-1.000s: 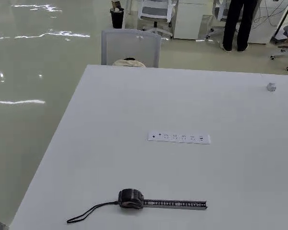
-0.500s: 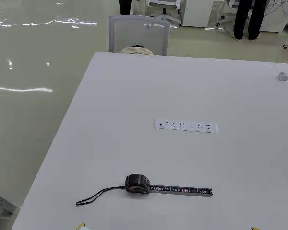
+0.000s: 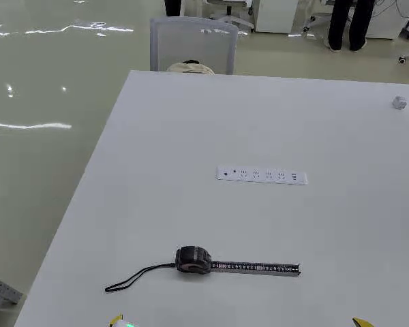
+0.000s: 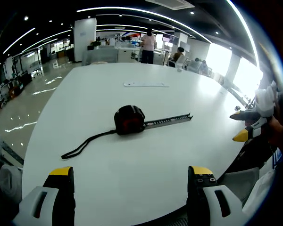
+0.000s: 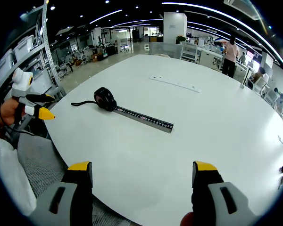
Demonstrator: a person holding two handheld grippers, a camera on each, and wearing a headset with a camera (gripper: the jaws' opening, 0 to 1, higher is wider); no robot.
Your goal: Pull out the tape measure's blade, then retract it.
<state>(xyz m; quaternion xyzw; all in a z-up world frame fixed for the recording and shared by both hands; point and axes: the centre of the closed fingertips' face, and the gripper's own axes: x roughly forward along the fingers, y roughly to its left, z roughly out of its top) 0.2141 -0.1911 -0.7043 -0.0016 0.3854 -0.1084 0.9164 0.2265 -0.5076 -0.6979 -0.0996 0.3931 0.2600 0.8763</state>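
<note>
Yellow-tipped jaws spread wide, holding nothing
My left hand-held gripper [image 4: 130,172] and right hand-held gripper [image 5: 142,165] touch nothing; the tape measure [image 3: 193,259] lies ahead on the tabletop [image 3: 273,116], blade [image 3: 255,268] out.

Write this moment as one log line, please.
tape measure: on table, blade out | left gripper: open, empty | right gripper: open, empty

Light: bright, even, from ceiling strips [image 4: 132,8]
Glare: white streaks on far-left floor [image 3: 41,102]
Edges: gripper views bend
Focus: sharp
</note>
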